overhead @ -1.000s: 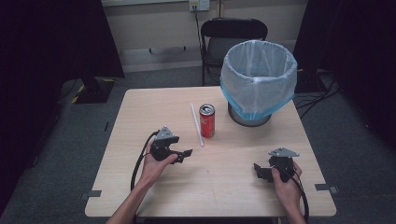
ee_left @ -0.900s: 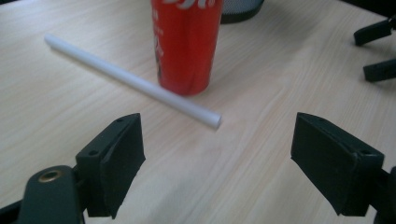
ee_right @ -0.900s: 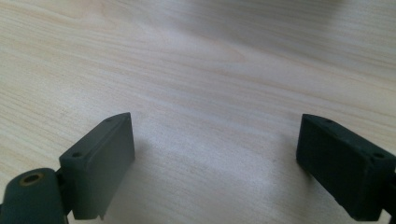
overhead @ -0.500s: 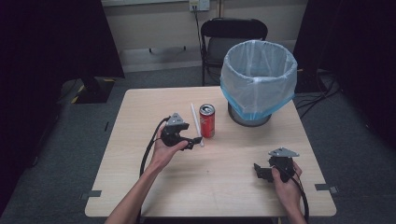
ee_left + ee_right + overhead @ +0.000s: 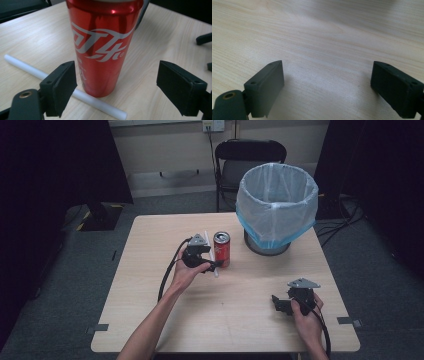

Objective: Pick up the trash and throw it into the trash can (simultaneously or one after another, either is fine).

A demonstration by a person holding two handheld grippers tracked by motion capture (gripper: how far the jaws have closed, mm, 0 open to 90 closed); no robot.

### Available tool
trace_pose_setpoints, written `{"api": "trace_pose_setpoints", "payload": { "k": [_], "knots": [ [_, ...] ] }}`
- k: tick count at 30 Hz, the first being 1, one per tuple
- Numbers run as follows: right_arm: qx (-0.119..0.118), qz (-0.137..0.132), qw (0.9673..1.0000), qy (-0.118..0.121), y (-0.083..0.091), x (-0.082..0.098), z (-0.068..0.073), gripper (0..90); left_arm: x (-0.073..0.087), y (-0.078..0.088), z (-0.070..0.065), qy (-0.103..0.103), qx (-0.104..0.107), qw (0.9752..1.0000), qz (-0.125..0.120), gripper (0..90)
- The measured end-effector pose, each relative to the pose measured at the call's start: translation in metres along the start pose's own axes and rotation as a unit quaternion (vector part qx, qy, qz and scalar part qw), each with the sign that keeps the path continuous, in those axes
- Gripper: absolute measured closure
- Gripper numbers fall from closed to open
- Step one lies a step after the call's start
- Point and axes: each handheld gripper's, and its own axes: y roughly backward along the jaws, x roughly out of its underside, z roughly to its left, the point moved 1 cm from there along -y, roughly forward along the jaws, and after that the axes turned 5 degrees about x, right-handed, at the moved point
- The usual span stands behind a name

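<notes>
Left gripper view: left claw [image 5: 116,93] spread wide around the red can [image 5: 103,45], no grip yet; right claw [image 5: 327,88] idles wide on the counter [image 5: 324,32].

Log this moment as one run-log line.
left tongs: open, facing upright red aluminium drink can | right tongs: open, over wooden table

Red can [image 5: 103,47] top cut off by left gripper view's upper edge, white tube [image 5: 62,88] middle hidden behind can base, bin [image 5: 276,205] foot partly hidden behind its liner, chair [image 5: 250,162] legs hidden behind table [image 5: 150,250]
</notes>
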Motion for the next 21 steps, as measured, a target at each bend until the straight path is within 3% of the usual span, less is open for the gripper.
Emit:
{"api": "trace_pose_setpoints", "payload": {
  "k": [6,11,13,20,21],
  "knots": [
    [-0.001,0.0,1.0,0.0,0.0,0.0,0.0,11.2,-0.005,-0.014,0.008,-0.006,-0.007,1.0,0.003,16.1],
    [-0.001,-0.001,1.0,0.0,0.0,0.0,0.0,11.3,-0.011,-0.021,0.013,0.003,-0.006,0.9999,-0.008,16.1],
    [-0.001,-0.001,1.0,0.0,0.0,0.0,0.0,11.3,-0.014,-0.024,0.014,-0.005,-0.008,1.0,-0.003,16.1],
    [-0.002,-0.002,1.0,0.002,0.0,0.0,0.0,12.2,-0.013,-0.036,0.016,0.005,-0.013,0.9999,0.002,16.5],
    [-0.002,-0.002,1.0,0.002,0.0,0.0,0.0,12.7,-0.011,-0.04,0.017,0.0,-0.014,0.9999,0.008,17.0]
  ]
}}
